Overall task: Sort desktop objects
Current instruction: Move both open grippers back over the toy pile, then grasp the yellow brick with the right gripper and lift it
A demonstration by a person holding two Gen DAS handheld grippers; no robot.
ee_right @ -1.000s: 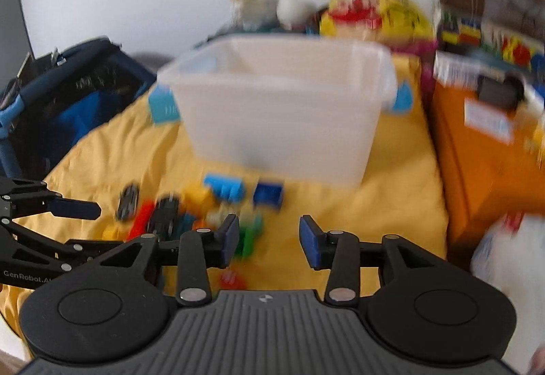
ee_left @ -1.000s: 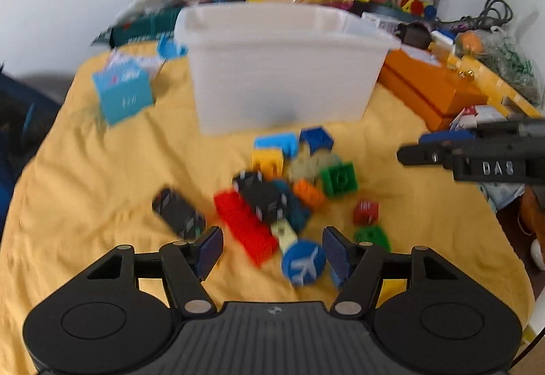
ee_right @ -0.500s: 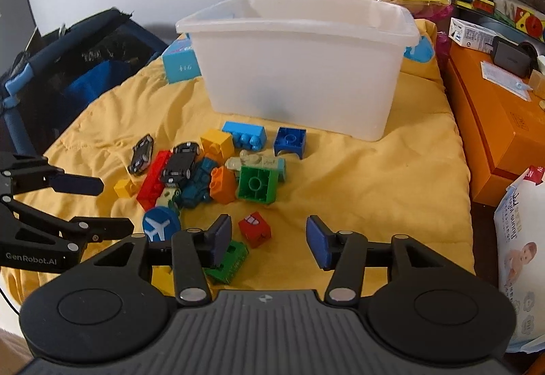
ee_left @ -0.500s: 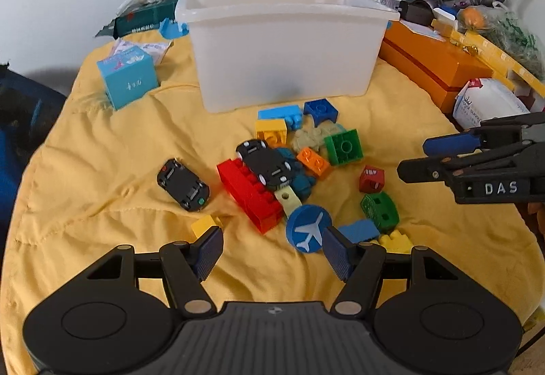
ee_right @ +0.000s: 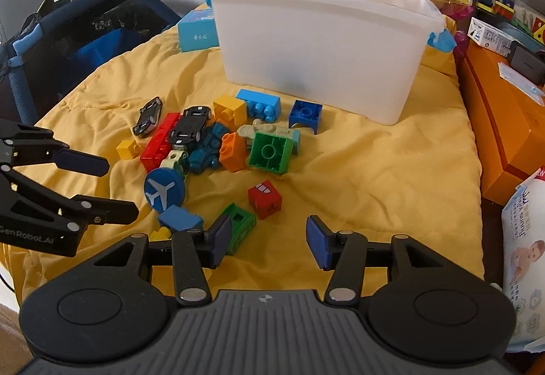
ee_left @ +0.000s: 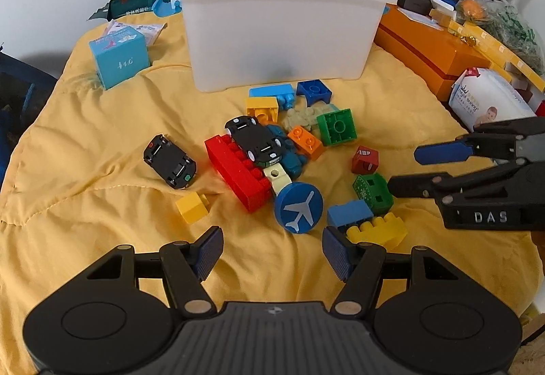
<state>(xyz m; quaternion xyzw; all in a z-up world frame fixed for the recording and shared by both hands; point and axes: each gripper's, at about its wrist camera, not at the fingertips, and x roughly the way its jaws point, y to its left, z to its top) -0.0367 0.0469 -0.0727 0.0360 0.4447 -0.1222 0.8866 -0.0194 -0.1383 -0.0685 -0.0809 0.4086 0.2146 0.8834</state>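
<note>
A loose pile of toy bricks lies on the yellow cloth [ee_left: 85, 136] in front of a white plastic bin [ee_left: 279, 34]. In it are a long red brick [ee_left: 238, 177], two black toy cars [ee_left: 170, 165], a blue airplane disc [ee_left: 299, 207] and a green brick [ee_left: 337, 126]. My left gripper [ee_left: 271, 249] is open just short of the disc, holding nothing. My right gripper [ee_right: 269, 238] is open and holding nothing. A red cube [ee_right: 265, 199] lies just ahead of it, and a green piece [ee_right: 240, 228] touches its left finger. From the left wrist, the right gripper [ee_left: 405, 170] sits beside that green piece [ee_left: 373, 192].
A turquoise box [ee_left: 119, 56] stands left of the bin. An orange box [ee_left: 425, 47] and a wipes pack [ee_left: 487, 99] crowd the right edge. Bags and clutter line the wall behind. A dark blue fabric frame [ee_right: 68, 44] stands off the left side.
The right gripper has sunk toward the right side of the pile and its jaws have widened a little. The left gripper has hardly moved. The earliest frames were blurred.
</note>
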